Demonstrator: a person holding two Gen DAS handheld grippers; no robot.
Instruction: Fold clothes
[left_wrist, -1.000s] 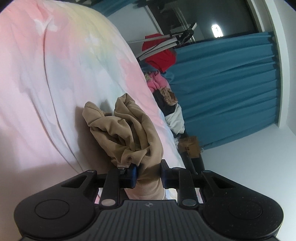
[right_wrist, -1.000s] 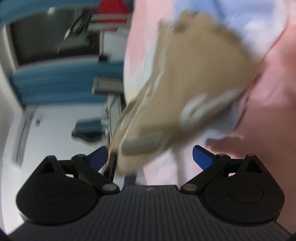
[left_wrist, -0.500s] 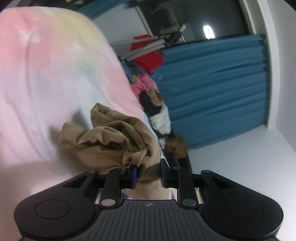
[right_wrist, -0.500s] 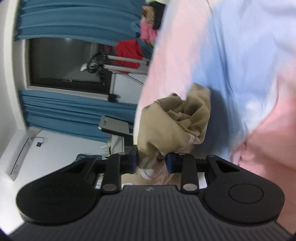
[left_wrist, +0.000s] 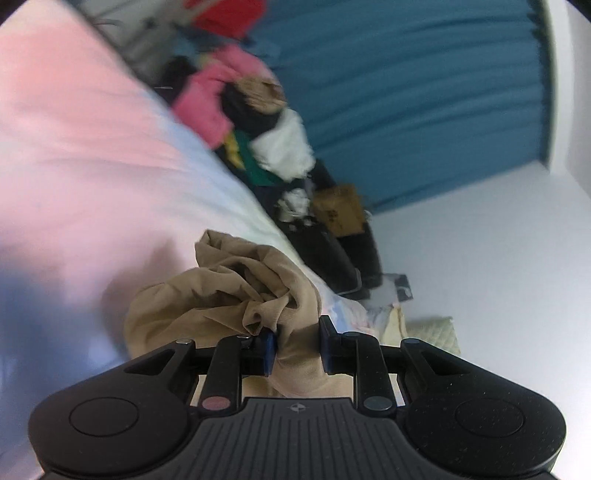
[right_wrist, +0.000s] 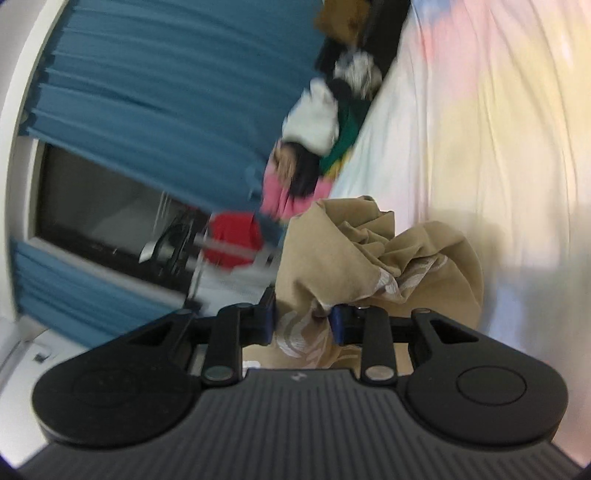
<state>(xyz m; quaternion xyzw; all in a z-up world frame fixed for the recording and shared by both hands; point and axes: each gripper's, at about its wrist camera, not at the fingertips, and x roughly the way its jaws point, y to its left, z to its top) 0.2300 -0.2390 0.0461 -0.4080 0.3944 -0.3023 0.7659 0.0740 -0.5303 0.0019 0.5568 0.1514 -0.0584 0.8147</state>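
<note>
A crumpled tan garment (left_wrist: 221, 299) hangs bunched in front of the pastel tie-dye bed sheet (left_wrist: 74, 155). My left gripper (left_wrist: 295, 349) is shut on a fold of it. In the right wrist view the same tan garment (right_wrist: 354, 251), with a pale printed pattern near the jaws, is bunched in my right gripper (right_wrist: 303, 325), which is shut on it. Both views are tilted and blurred. The garment's full shape is hidden in its folds.
A pile of mixed clothes (left_wrist: 255, 122) lies at the bed's far edge before blue curtains (left_wrist: 424, 92). A cardboard box (left_wrist: 338, 210) and dark bags stand beside it. A red garment (right_wrist: 232, 240) hangs on a rack by the window. The sheet (right_wrist: 498, 129) spreads wide.
Both grippers have swung with the tan garment, so the views rotated and the clothes pile came closer. The right gripper, open a second ago, closed on the garment.
</note>
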